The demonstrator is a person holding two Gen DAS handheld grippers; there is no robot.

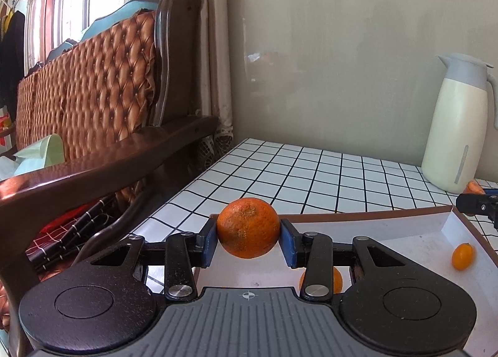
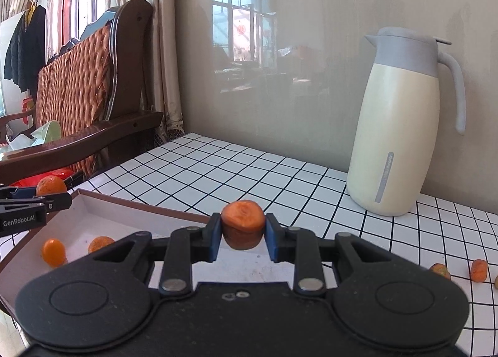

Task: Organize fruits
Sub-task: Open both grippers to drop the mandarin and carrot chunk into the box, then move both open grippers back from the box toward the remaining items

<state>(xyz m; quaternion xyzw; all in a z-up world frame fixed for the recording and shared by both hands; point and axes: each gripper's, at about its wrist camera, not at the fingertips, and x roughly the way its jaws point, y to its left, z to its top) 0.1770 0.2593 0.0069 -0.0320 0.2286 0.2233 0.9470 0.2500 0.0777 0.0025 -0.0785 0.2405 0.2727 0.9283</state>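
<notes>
In the lower middle of the left wrist view, a mandarin (image 1: 248,227) is pinched between the blue pads of the left claw (image 1: 248,243), just above the near left corner of a shallow white tray (image 1: 373,226) with a brown rim. In the right wrist view, a short carrot piece (image 2: 243,222) is pinched by the right claw (image 2: 243,237), with the pads pressed on its sides, above the right edge of the same tray.

Lower in the frame, inside the tray, a kumquat (image 2: 54,252) and a second small orange fruit (image 2: 100,243) are seen lying apart. At the right edge of the right wrist view, more carrot pieces (image 2: 478,270) are left on the tiled worktop (image 2: 249,170). Farther back, a cream thermos jug (image 2: 401,127) stands near the wall.

Several risks can be judged from here. The mandarin is round and held only at its widest line, so it could slip or roll if released from height, and it might strike the fruit already inside. The carrot piece is gripped near its top, so it could tilt out. Both claws are near the same tray, so a collision is possible if they are lowered together.
</notes>
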